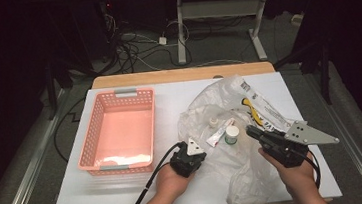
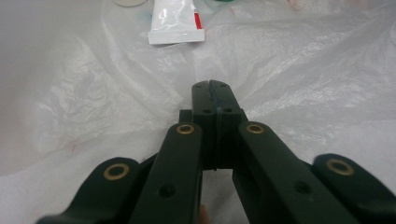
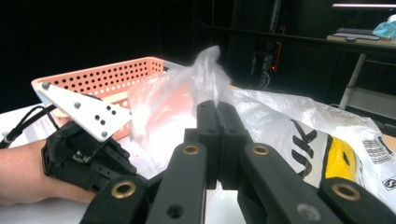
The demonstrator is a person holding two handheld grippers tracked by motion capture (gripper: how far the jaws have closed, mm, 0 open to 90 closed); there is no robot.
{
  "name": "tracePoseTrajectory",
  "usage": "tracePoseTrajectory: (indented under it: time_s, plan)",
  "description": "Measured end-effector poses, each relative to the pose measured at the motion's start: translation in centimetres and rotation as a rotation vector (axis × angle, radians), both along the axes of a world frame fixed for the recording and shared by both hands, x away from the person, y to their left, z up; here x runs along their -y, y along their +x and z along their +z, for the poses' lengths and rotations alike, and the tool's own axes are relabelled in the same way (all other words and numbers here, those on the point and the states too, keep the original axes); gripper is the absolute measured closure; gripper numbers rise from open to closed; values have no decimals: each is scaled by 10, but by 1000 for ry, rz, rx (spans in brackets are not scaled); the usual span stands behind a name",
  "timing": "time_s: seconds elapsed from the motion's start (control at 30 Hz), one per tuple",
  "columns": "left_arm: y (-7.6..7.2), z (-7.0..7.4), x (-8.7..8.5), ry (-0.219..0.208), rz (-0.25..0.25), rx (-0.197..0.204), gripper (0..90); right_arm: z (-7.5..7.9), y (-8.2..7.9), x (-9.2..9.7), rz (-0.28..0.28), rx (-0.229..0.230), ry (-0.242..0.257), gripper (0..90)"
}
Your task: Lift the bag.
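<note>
A: How far along is the emptying?

B: Barely begun, I'd judge. The basket (image 1: 116, 131), at ten o'clock from the hands, holds nothing; the tube (image 1: 220, 132) and jar (image 1: 232, 134) lie on the bag (image 1: 220, 113) at the bench's (image 1: 128, 197) middle.

A: And the claws?

B: Near first: the left claw (image 2: 215, 93) is pinched together on a fold of bag film. The right claw (image 3: 217, 114) is also together, gripping the bag's raised edge at one o'clock.

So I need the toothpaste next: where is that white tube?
In the high view the white tube lies on the plastic bag right of centre, beside the green-capped jar.
</note>
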State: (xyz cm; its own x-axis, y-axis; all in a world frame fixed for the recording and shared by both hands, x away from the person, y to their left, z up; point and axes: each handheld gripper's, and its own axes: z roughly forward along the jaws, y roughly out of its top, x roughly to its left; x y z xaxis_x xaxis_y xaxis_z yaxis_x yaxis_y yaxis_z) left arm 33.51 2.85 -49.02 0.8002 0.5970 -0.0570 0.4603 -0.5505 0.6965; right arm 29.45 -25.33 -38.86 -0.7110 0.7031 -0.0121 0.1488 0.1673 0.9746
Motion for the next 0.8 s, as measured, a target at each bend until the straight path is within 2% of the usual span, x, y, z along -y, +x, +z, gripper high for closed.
tracePoseTrajectory:
  time_s: [0.1, 0.17, 0.23, 0.27, 0.47, 0.53, 0.6, 0.7, 0.73, 0.8]
  plan:
    - [-1, 1, -4, -18, 11, 20, 884, 1, -1, 0, 6, 0, -2, 900]
    - [-2, 3, -9, -74, 25, 24, 884, 1, -2, 1, 8, 5, 5, 900]
    - [-4, 4, -12, -113, 31, 27, 885, 2, -1, 3, 5, 4, 9, 900]
    - [-5, 7, -12, -136, 26, 33, 885, 2, 0, 4, 4, 7, 12, 900]
    - [-6, 27, -9, -213, 45, 113, 885, 2, 2, 5, 6, 9, 11, 900]
    - [-4, 34, -11, -232, 43, 121, 886, 2, 1, 5, 7, 9, 10, 900]
    - [-5, 38, -14, -238, 45, 126, 886, 3, 1, 6, 6, 13, 14, 900]
    - [-7, 37, -20, -206, 56, 144, 886, 4, 1, 6, 4, 18, 11, 900]
    - [-7, 35, -20, -192, 62, 141, 885, 3, 0, 6, 4, 14, 9, 900]
    - [-5, 27, -21, -145, 55, 106, 883, 2, 1, 5, 3, 8, 9, 900]
